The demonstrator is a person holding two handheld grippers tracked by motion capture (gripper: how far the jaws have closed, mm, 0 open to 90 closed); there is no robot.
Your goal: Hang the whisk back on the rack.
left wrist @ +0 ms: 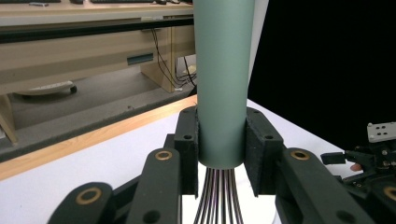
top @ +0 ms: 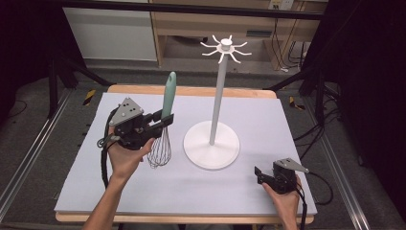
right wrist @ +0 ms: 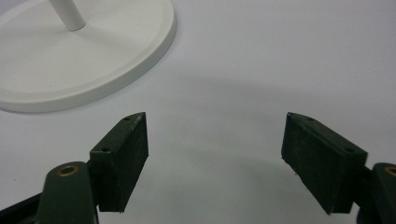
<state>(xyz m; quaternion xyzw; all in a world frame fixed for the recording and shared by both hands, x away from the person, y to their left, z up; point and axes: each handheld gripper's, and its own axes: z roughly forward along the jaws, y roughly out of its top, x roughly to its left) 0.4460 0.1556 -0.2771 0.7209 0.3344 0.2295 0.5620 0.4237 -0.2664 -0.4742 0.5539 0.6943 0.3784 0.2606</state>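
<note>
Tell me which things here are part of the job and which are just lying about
In the job:
whisk, clamped upright by the left gripper
white hook stand

Lying about:
right gripper, open, idle on the mat
shelving behind the table

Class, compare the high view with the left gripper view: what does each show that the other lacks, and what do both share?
High view alone: the white stand's hooked top, its round base, and the whisk's wire head.
Left gripper view alone: close up, both black pads pressing the sides of the whisk's green handle just above the wires.
Both: the left gripper shut on the upright whisk, the right gripper off to the side, and the table.
</note>
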